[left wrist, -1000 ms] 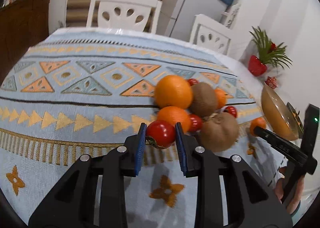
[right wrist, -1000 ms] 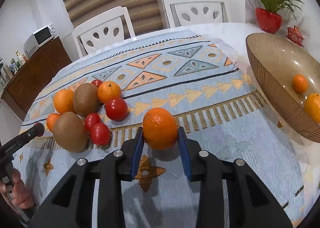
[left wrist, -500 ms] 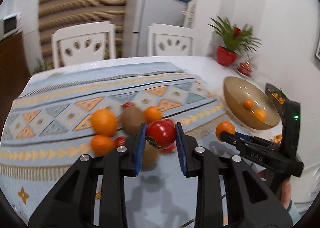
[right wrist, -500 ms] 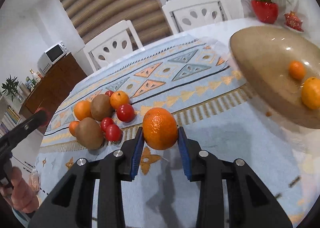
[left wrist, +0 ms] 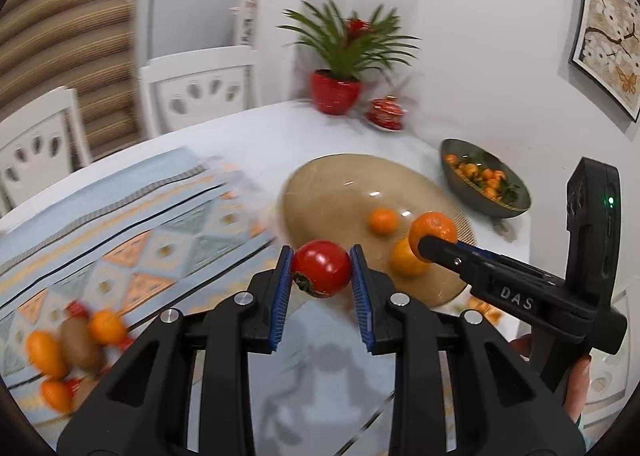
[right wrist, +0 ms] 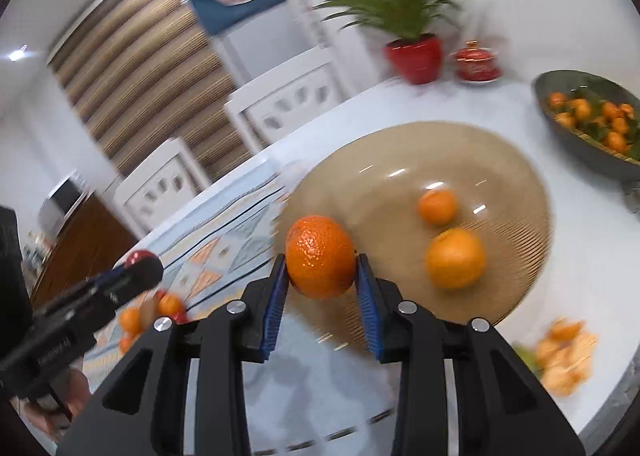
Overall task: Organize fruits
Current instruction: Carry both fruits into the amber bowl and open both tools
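1. My left tongs (left wrist: 322, 270) are closed on a tomato (left wrist: 321, 268), the blue pads pressing its two sides. It sits just below the centre of the left wrist view, with its green stem end turned down and to the left.

2. My right tongs (right wrist: 320, 258) are closed on an orange (right wrist: 320, 256), pinched across its widest part at the centre of the right wrist view.

3. The tan bowl (right wrist: 520, 191) fills the middle right of the right wrist view. Two oranges already lie in it: a smaller one (right wrist: 437, 207) further back and a bigger one (right wrist: 455, 258) nearer to me. Both my fruits hang near its close rim.

4. The tomato looks to me the delicate one: thin smooth skin, soft flesh, slippery. I judge a light squeeze across its middle is right, and that more would bruise or split it.

5. The orange looks firmer and heavier, with a pebbled peel that gives the pads grip. A hold across the widest part should stay put, though a round fruit can roll out if the tongs tilt.

6. The fruit not yet sorted (left wrist: 72, 344) lies blurred on the patterned cloth (left wrist: 120, 215) at the lower left of the left wrist view: oranges, a brown kiwi and small red ones.

7. A darker bowl of small oranges (right wrist: 588, 123) stands at the upper right of the right wrist view, apart from the tan one.

8. Both fruits will roll on the bowl's sloped wall, so I judge they want setting low, near the middle.
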Available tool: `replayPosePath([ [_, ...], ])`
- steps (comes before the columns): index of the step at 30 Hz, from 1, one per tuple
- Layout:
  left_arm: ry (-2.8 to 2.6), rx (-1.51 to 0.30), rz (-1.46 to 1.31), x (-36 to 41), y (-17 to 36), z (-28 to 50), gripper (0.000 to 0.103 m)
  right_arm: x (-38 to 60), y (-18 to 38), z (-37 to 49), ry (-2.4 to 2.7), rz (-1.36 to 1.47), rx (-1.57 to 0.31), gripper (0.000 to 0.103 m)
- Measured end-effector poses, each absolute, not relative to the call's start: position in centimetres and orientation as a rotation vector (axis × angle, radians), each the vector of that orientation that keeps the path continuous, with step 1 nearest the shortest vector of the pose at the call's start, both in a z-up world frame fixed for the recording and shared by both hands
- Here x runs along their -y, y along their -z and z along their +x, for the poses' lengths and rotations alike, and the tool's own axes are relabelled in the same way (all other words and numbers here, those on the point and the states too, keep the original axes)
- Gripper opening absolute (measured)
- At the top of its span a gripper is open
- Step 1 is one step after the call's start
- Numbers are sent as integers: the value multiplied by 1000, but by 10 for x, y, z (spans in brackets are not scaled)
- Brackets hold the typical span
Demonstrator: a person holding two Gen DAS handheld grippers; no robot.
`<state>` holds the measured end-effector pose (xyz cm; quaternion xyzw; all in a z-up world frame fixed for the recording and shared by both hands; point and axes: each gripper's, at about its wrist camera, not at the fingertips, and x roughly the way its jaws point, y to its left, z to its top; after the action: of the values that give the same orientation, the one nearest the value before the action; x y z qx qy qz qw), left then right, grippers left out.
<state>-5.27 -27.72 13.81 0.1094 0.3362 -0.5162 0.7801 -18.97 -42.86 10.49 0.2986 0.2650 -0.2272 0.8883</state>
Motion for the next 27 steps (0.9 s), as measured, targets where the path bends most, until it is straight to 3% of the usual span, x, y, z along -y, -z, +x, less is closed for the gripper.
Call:
replayPosePath([
  [11,1169,-875,246,352,-82,-49,28,492,-78,-172,537,700,-658,34],
  [27,1171,-928,289,375,-50,-48,29,490,-62,-146,547,654,-733,35],
])
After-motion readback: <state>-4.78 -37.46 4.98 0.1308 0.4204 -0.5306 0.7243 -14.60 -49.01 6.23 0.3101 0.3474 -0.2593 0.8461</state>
